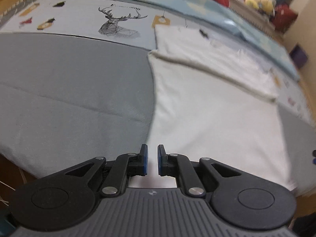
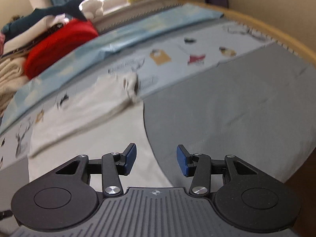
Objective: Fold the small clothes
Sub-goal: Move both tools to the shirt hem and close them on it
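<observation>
White garment (image 1: 207,106) spread flat on the bed (image 1: 75,90), both claws above it.
Folded far edge lying against the deer-print sheet (image 1: 118,22). Left claw (image 1: 152,160) nearly clenched, gripping nothing, over the cloth's left edge. Right claw (image 2: 156,161) released, half spread, empty, hovering where white cloth meets grey cover.

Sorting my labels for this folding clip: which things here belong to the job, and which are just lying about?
Job:
white garment, partly folded on the bed
left gripper, nothing between its fingers
right gripper, open, empty

Lying about:
grey cover
deer-print sheet
red cushion
shark plush
</observation>
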